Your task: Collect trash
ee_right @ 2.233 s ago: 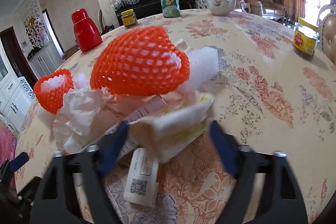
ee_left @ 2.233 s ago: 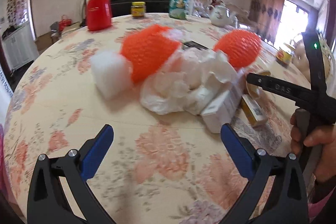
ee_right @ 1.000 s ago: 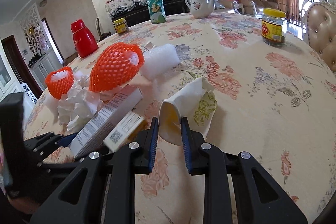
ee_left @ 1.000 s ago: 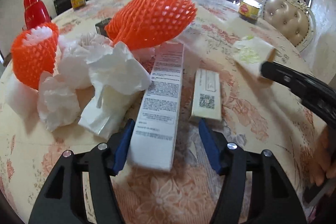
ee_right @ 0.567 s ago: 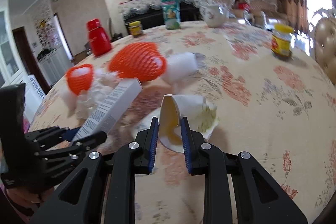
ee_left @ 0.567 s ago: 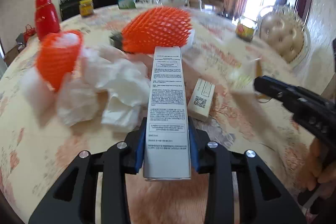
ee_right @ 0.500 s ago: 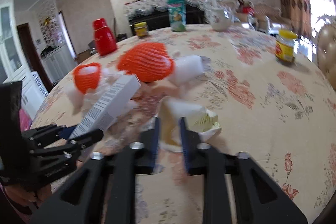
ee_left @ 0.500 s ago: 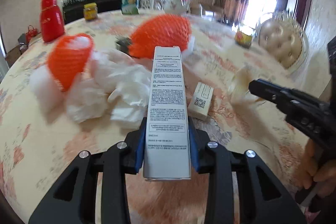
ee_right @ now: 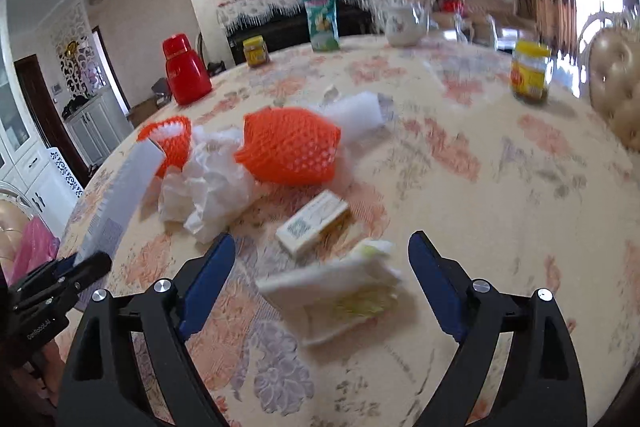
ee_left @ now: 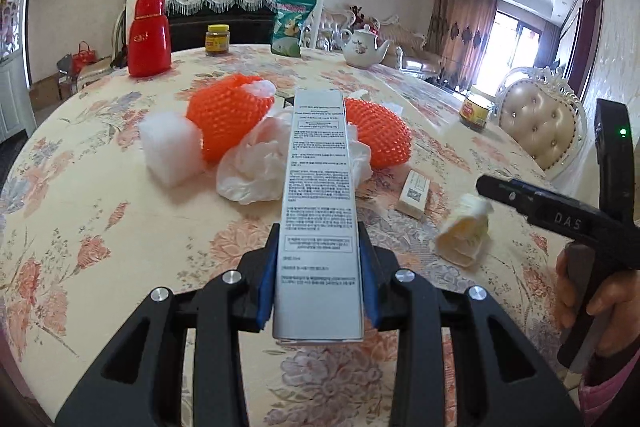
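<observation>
Left hand-held gripper point(ee_left: 318, 259) clamped on the long white printed cardboard box point(ee_left: 319, 187), box lifted off the floral-cloth tabletop point(ee_left: 100, 211) and pointing forward; right hand-held gripper point(ee_right: 318, 277) jaws wide apart, holding nothing, crumpled white-and-yellow paper wrapper point(ee_right: 340, 297) lying on the tabletop between the open fingers, view blurred; rest of the trash grouped mid-table: two orange foam fruit nets point(ee_left: 230, 119), white foam block point(ee_left: 170, 149), crumpled white tissue point(ee_left: 256, 163), small white-and-yellow carton point(ee_right: 314, 225) just beside the wrapper; step in hand, as I read it: box secured, wrapper not gripped; next move likely needs the right jaws lowered around the wrapper and closed; no bin in view, drop point unknown
</observation>
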The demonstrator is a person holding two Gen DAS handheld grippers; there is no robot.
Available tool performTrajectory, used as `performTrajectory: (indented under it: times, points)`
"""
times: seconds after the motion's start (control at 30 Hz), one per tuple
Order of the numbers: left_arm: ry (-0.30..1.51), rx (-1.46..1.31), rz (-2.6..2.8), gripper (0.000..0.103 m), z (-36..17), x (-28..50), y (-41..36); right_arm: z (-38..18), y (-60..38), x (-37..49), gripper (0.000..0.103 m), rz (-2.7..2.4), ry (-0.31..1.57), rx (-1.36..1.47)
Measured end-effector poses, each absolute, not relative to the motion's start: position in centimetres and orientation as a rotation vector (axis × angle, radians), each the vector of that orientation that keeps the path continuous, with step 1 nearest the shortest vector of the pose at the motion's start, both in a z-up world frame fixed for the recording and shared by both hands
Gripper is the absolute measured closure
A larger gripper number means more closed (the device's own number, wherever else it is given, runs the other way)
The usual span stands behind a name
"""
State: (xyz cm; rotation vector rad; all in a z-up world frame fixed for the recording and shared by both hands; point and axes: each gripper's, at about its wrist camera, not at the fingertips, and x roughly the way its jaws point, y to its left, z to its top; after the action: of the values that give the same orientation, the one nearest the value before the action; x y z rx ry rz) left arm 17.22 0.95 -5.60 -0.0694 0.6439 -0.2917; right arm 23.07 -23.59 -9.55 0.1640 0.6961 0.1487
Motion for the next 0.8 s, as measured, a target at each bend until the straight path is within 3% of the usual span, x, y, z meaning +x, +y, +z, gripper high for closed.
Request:
performTrajectory:
  times: [0.33, 0.47, 0.53, 0.57, 0.6, 0.8]
  points:
    - [0.658, -0.075, -0.356, 0.069, -6.9, 16.7, 1.3, -12.1, -21.6, 22.9, 0.02, -0.08, 0.765, 0.036]
    - [0.663, -0.075, -0.378, 0.069, -7.3, 16.7, 1.5, -13.1, -22.8, 22.3, 0.035, -0.121, 0.801, 0.066]
    - [0.662, -0.082, -0.389, 0.069, -7.3, 16.8, 1.5, -13.8, -23.5, 22.0, 0.053, -0.136, 0.834, 0.08]
    - [0.66, -0.086, -0.396, 0.069, -7.3, 16.7, 1.5, -13.9, -23.9, 21.9, 0.056, -0.13, 0.841, 0.099]
    - [0.658, -0.089, -0.401, 0.069, -7.3, 16.6, 1.5, -13.8, -24.1, 21.5, 0.065, -0.127, 0.835, 0.104]
    - [0.64, -0.093, -0.408, 0.069, -7.0, 15.8, 1.5, -12.5, -22.5, 20.2, 0.068, -0.061, 0.785, 0.064]
